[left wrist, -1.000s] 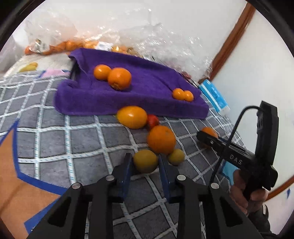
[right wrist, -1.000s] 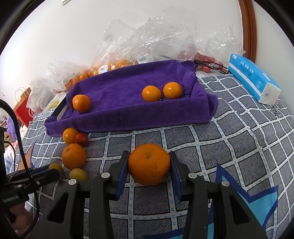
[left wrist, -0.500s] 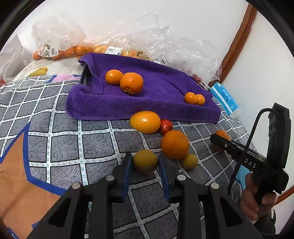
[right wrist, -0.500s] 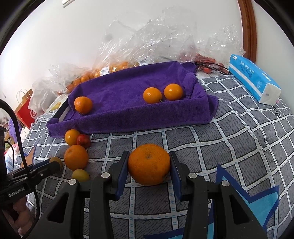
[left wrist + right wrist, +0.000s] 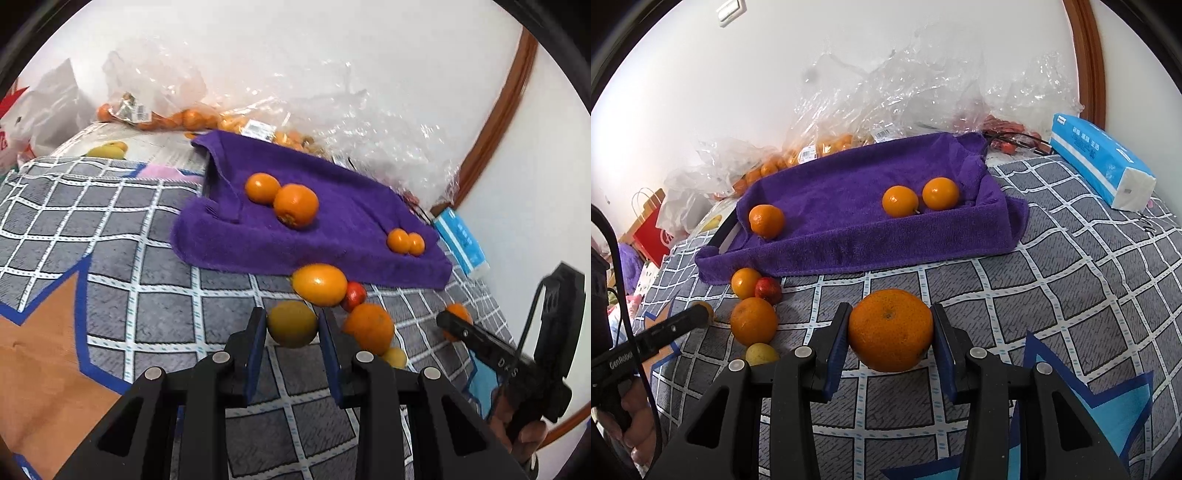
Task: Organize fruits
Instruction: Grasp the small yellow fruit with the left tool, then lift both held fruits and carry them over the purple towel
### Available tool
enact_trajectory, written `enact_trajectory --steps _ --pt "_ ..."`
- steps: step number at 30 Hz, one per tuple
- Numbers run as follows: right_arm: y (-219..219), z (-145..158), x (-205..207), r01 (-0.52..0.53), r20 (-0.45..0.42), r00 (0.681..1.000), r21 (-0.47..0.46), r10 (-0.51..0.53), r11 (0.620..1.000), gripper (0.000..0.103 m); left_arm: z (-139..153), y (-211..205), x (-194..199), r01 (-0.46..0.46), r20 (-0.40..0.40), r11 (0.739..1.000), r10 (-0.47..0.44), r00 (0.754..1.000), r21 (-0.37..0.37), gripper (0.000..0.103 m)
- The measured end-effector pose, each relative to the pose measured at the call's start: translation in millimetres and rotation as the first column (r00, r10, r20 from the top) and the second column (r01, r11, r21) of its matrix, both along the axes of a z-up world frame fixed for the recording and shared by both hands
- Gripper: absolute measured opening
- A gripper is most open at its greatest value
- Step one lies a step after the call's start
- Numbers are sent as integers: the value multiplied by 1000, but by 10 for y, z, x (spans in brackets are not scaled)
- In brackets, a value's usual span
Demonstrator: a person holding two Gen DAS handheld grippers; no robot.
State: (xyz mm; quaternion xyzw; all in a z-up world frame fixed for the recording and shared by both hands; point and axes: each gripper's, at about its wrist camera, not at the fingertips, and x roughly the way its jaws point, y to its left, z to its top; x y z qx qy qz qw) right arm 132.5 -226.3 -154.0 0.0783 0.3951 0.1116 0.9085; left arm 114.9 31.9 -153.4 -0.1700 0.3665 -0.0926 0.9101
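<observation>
The left gripper (image 5: 291, 325) points downward, its blue pads pressed on a yellowish fruit (image 5: 292, 323). The right gripper (image 5: 889, 332), tilted down likewise, clamps a large orange (image 5: 890, 329). A hand (image 5: 524, 435) grips the right tool's handle at far right.

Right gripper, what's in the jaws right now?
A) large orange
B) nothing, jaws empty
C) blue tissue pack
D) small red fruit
A. In the right wrist view the right gripper has its blue pads closed against both sides of the large orange, over the checked blanket in front of the purple towel tray.
</observation>
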Motion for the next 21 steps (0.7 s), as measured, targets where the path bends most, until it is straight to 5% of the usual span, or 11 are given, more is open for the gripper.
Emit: enact_trajectory --steps 21 --pt "13 20 -28 0 14 1000 -8 0 1000 42 65 112 -70 -55 52 998 56 997 -17 28"
